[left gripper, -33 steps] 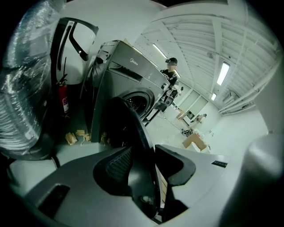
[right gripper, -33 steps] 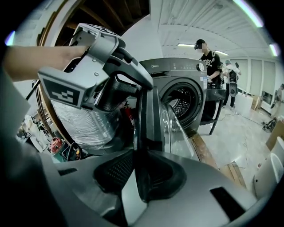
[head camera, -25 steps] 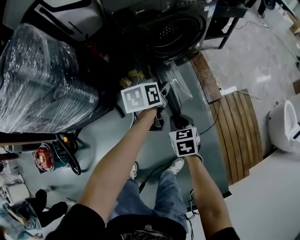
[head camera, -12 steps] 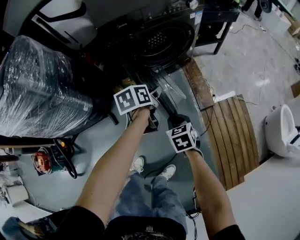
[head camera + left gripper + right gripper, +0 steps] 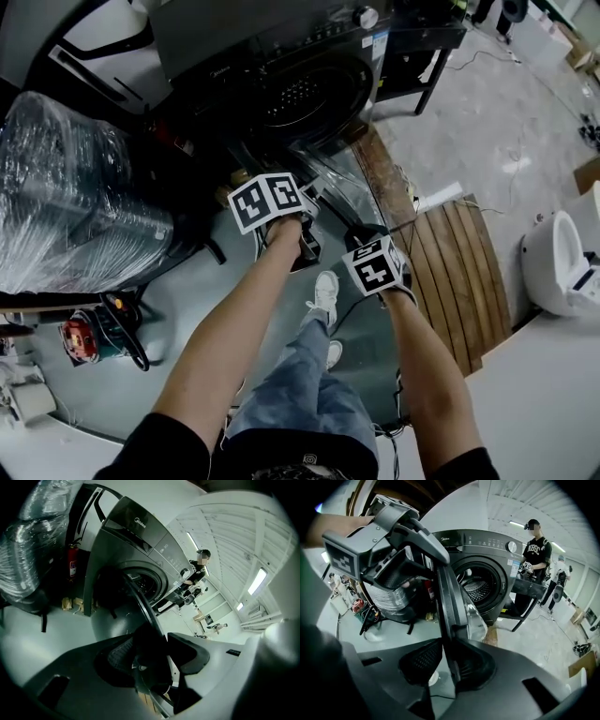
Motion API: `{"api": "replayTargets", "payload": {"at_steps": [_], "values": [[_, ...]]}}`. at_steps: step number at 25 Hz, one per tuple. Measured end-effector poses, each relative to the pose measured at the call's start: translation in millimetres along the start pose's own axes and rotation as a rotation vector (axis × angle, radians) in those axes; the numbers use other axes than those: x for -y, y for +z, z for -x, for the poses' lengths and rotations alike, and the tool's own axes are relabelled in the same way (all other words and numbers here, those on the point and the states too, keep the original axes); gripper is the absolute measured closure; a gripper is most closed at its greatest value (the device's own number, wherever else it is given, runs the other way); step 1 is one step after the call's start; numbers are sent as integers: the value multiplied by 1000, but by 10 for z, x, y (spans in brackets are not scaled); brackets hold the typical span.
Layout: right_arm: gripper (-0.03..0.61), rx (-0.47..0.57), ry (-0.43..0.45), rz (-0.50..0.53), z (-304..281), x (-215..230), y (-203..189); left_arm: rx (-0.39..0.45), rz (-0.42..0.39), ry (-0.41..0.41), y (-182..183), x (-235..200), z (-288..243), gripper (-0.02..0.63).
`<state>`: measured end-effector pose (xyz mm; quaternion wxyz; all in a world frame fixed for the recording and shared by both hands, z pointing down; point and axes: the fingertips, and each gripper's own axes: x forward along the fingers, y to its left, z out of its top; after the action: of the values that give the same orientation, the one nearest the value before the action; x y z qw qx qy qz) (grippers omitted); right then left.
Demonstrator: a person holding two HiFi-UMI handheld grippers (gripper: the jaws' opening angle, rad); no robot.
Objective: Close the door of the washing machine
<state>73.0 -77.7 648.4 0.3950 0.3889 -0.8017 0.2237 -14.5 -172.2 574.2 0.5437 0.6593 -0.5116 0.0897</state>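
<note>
Standing wide open, the door (image 5: pixel 451 597) is swung out from the front of the washing machine (image 5: pixel 487 550), edge-on to both gripper views, its clear bowl bulging toward the drum opening (image 5: pixel 480 585). Door is well clear of the drum opening.

Right gripper (image 5: pixel 445 663): jaws closed on the door's rim, pads pressed against both faces.

Left gripper (image 5: pixel 145 656): holds higher on the same rim. Jaws have just been opening; rim sits between them, loosely, the pads no longer clamping it.

Machine stands on grey floor (image 5: pixel 187 300). Plastic-wrapped bundle (image 5: pixel 75 187) just left of it; fire extinguisher (image 5: pixel 72 566) between bundle and machine. Black table (image 5: pixel 422 42) at the machine's right side, a person (image 5: pixel 536 550) standing by it. Slatted wooden board (image 5: pixel 469 262) lies on the floor near the right edge.
</note>
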Motion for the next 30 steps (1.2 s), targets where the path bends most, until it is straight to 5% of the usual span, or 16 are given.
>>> {"api": "replayTargets", "payload": {"at_steps": [30], "values": [[451,-70,35,293,-423,1770,637,85,350,63,586,563,-951,373]]}}
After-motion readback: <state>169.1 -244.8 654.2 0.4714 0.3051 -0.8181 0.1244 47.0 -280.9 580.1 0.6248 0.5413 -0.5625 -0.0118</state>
